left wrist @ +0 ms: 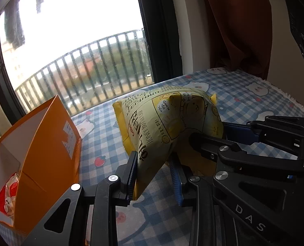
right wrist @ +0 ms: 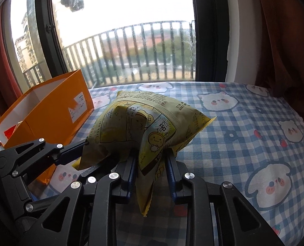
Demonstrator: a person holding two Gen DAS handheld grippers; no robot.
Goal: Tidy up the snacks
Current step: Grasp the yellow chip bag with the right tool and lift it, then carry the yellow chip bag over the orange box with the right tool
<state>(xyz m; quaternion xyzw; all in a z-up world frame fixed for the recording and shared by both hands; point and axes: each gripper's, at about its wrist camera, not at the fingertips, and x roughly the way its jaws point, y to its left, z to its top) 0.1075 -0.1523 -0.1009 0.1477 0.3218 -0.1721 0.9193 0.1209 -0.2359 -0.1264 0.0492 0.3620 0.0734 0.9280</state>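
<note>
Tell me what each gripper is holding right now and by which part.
Both hold the yellow chip bag: the left gripper pinches one bottom corner, the right gripper the other, each on the crimped lower edge.

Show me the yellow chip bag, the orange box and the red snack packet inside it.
yellow chip bag (right wrist: pixel 143 119): right wrist view, printed front.
orange box (left wrist: pixel 47 141): left wrist view, outer side wall.
red snack packet (left wrist: pixel 7 194): left wrist view, wrapper's visible face.

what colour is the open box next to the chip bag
Orange outside, white inside. The box shows best in the right wrist view, left of the chip bag.
</note>
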